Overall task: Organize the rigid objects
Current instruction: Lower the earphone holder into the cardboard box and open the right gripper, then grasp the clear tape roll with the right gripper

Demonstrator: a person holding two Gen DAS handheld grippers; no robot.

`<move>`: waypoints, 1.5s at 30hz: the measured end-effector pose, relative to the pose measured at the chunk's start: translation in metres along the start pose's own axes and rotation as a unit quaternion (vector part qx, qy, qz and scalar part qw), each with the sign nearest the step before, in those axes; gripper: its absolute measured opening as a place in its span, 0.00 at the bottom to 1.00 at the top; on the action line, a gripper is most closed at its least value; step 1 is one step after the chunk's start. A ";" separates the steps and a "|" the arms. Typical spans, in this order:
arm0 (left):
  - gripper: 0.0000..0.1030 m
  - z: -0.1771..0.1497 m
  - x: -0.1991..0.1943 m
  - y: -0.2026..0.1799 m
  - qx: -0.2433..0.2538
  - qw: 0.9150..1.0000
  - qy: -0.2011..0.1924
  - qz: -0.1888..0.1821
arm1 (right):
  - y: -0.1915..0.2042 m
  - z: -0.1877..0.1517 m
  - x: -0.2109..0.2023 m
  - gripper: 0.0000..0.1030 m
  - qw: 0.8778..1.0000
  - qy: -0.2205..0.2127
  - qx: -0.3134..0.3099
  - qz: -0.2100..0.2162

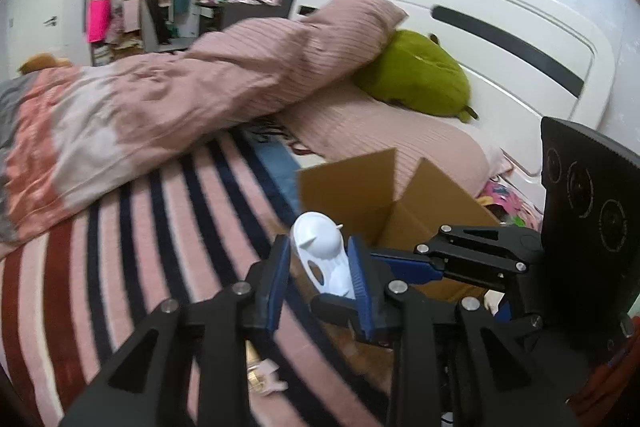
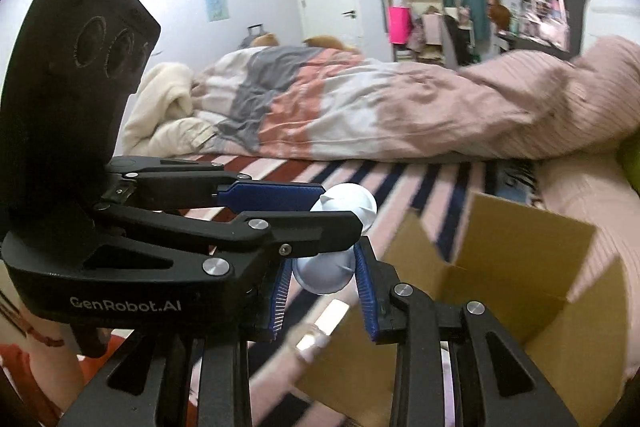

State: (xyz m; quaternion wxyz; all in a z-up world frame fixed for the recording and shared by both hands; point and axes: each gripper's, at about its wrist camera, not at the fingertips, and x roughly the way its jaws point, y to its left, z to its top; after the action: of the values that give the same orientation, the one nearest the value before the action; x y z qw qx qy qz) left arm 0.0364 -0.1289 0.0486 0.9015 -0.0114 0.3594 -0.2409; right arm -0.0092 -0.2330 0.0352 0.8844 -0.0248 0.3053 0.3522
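My left gripper (image 1: 320, 267) is shut on a white plastic toy figure (image 1: 320, 251), its blue pads against both sides, above the striped blanket. In the right wrist view that left gripper (image 2: 340, 213) crosses in front from the left, and the toy's rounded white end (image 2: 350, 203) sticks out past its tips. My right gripper (image 2: 324, 285) is shut on a white rounded piece (image 2: 324, 275). From the left wrist view the right gripper (image 1: 404, 263) reaches in from the right, and what it holds is hidden. An open cardboard box (image 1: 360, 187) (image 2: 504, 247) stands just beyond both grippers.
A striped pink, navy and red blanket (image 1: 140, 247) covers the bed. A bunched pink quilt (image 1: 200, 83) lies behind it, with a green plush (image 1: 420, 75) against the white headboard (image 1: 500, 27). Small blurred items (image 1: 264, 375) lie on the blanket below the grippers.
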 end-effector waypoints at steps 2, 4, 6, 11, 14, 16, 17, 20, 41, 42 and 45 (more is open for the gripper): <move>0.26 0.004 0.014 -0.009 0.004 1.000 0.011 -0.010 | -0.017 -0.005 -0.006 0.25 1.000 0.001 0.012 -0.012; 0.26 0.007 0.028 -0.017 0.008 1.000 0.023 -0.017 | -0.030 -0.010 -0.010 0.25 1.000 0.008 0.021 -0.021; 0.26 0.008 0.039 -0.022 0.007 0.999 0.033 -0.024 | -0.041 -0.013 -0.010 0.25 0.999 0.018 0.028 -0.028; 0.30 0.008 0.057 -0.027 0.003 0.998 0.053 -0.036 | -0.061 -0.022 -0.015 0.25 0.997 0.045 0.050 -0.036; 0.57 0.008 0.055 -0.028 0.011 0.999 0.050 -0.015 | -0.066 -0.025 -0.016 0.26 0.996 0.056 0.056 -0.045; 0.58 0.007 0.048 -0.022 0.007 0.999 0.044 -0.008 | -0.067 -0.026 -0.013 0.34 0.994 0.069 0.060 -0.054; 0.59 0.007 0.044 -0.018 0.003 0.999 0.042 -0.005 | -0.068 -0.026 -0.013 0.40 0.994 0.070 0.066 -0.054; 0.60 0.002 0.020 -0.002 -0.005 1.000 0.026 0.016 | -0.065 -0.024 -0.017 0.41 0.994 0.068 0.074 -0.051; 0.71 -0.132 -0.038 0.164 -0.138 0.987 0.010 0.087 | 0.109 -0.041 0.089 0.54 0.991 0.123 -0.056 -0.022; 0.71 -0.134 -0.035 0.166 -0.138 0.987 0.013 0.086 | 0.109 -0.048 0.096 0.55 0.989 0.128 -0.066 -0.043; 0.71 -0.138 -0.031 0.172 -0.143 0.986 0.013 0.089 | 0.100 -0.062 0.107 0.59 0.984 0.148 -0.066 -0.073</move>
State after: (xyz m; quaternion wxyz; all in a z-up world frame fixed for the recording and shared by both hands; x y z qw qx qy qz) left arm 0.0002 0.0582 -0.0666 0.9037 -0.1056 0.4012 -0.1063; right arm -0.0449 -0.1087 -0.0581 0.8494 -0.1569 0.4060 0.2985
